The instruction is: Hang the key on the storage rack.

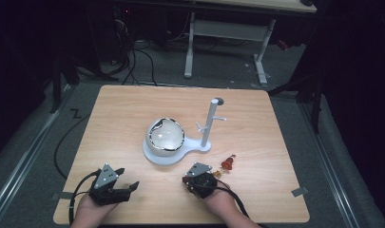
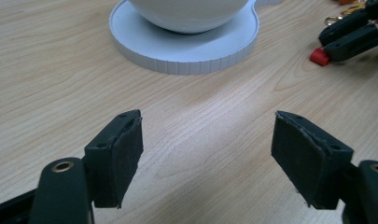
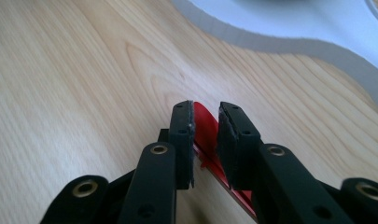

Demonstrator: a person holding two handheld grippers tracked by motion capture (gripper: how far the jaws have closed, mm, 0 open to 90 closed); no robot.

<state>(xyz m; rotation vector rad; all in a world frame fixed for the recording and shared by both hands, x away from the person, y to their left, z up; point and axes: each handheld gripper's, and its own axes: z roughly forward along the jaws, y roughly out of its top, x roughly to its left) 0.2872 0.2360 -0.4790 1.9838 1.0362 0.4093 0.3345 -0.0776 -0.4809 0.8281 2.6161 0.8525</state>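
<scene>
A light wooden table (image 1: 133, 114) is taking up the middle of the high view, with dark floor and cables lying beyond its far edge. At the table's centre a white stand base (image 1: 157, 156) is sitting flat, carrying a white bowl (image 1: 165, 137) with a dark-marked rim on its round left part; in the left gripper view the same base (image 2: 186, 58) is showing at the top middle. A thin white post (image 1: 209, 124) with short side pegs is rising upright from the base's right lobe.

At the lower left of the high view the left gripper (image 1: 129, 188) is resting on the table in a hand (image 1: 88, 212), its jaws spread wide apart with bare wood between them. At lower centre the right gripper (image 1: 186, 181) is being held in the other hand (image 1: 221, 204); its jaws are clenched on a flat red piece (image 3: 206, 133), which is sitting between the pads just above the tabletop. What that piece is cannot be told.

Just right of the right gripper, a small red and gold trinket (image 1: 227, 164) is lying on the table, near the base but apart from it.
</scene>
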